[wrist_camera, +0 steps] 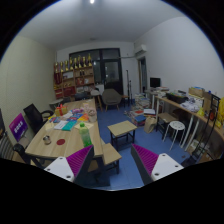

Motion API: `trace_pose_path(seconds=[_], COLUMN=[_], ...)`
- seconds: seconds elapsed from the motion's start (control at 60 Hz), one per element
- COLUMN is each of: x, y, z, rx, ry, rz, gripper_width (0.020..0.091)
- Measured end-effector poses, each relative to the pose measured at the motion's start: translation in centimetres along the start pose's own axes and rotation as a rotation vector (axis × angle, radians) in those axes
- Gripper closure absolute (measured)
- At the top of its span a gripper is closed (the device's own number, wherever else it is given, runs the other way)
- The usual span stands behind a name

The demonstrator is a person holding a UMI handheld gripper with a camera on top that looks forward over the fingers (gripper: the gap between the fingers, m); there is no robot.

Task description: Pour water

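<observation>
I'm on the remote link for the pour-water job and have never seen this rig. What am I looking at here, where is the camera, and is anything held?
There is no robot arm: a person carries a handheld pair of tongs, and the single picture comes from a wide-angle camera riding on it, looking forward along its two fingers. Those fingers show at the bottom, each with a magenta pad on its inner face. They stand apart with nothing between them, so nothing is held. The tongs are raised and look across a room. Beyond the left finger is a long wooden table strewn with small colourful items too small to name. Straight ahead on the blue floor stands a low small table. Farther right are a white stool and desks. I cannot pick out any water container.
</observation>
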State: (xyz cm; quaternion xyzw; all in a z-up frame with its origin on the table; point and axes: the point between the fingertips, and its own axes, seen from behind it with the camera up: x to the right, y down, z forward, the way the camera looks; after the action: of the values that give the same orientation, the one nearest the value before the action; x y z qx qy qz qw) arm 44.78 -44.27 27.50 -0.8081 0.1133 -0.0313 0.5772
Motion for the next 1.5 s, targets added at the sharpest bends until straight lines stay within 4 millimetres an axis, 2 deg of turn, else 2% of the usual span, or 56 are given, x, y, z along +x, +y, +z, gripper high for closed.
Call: trace_pose_path(seconds=[0.083, 0.15, 0.167, 0.25, 0.367, 0.383, 0.417, 0.5, 0.517, 0.667, 0.733, 0.817, 0.9, 1.017, 1.033, 1.067, 1.133, 1.15, 1.3, 1.333, 1.367, 1.383, 1.4, 1.45, 1.467, 1.5], x=[0.4, 1.1, 0.4, -0.5, -2.8, -3.1, -4.3, -7.2, -7.6, -13.2, -15.0, -16.7, -17.1, -16.4, -17.2, -17.6, -17.8, -17.2, -18.1, -18.2, -18.5, -18.7, -19.0, -20.4, -20.9, -21.9], y=[-0.1, -0.4, -0.6, -0.8, 1.5, 2.1, 2.7, 4.5, 4.9, 7.8, 8.9, 9.7, 10.6, 9.7, 9.4, 8.9, 9.1, 9.0, 9.0, 9.2, 9.3, 9.4, 9.2, 8.3, 7.8, 6.5], z=[0.7, 2.5, 2.4, 4.0, 7.6, 9.1, 9.7, 13.9, 15.6, 25.1, 29.4, 33.7, 37.7, 41.0, 41.9, 42.5, 43.7, 43.5, 44.1, 43.8, 43.6, 43.5, 43.3, 43.2, 43.0, 42.7], rx=[0.010, 0.036, 0.046, 0.091, 0.073, 0.073, 0.071, 0.072, 0.072, 0.090, 0.101, 0.110, 0.099, 0.136, 0.148, 0.162, 0.138, 0.143, 0.117, 0.090, 0.055, 0.036, 0.022, 0.012, 0.011, 0.008], ry=[0.014, -0.006, -0.012, -0.046, -0.076, -0.084, -0.098, -0.130, -0.134, -0.140, -0.125, -0.097, -0.055, 0.008, 0.013, 0.009, 0.023, 0.026, 0.043, 0.026, 0.010, 0.000, -0.008, -0.023, -0.028, -0.038], rz=[-0.017, -0.027, -0.033, -0.067, -0.093, -0.089, -0.077, -0.035, -0.029, -0.033, -0.054, -0.077, -0.095, -0.074, -0.068, -0.059, -0.069, -0.066, -0.061, -0.062, -0.066, -0.072, -0.079, -0.132, -0.162, -0.240], gripper_width=[0.0273, 0.0273, 0.0276, 0.0277, 0.0278, 0.0278, 0.0279, 0.0277, 0.0277, 0.0272, 0.0275, 0.0282, 0.0284, 0.0285, 0.0285, 0.0300, 0.0598, 0.0598, 0.0622, 0.0643, 0.0633, 0.0671, 0.0672, 0.0692, 0.0720, 0.0720])
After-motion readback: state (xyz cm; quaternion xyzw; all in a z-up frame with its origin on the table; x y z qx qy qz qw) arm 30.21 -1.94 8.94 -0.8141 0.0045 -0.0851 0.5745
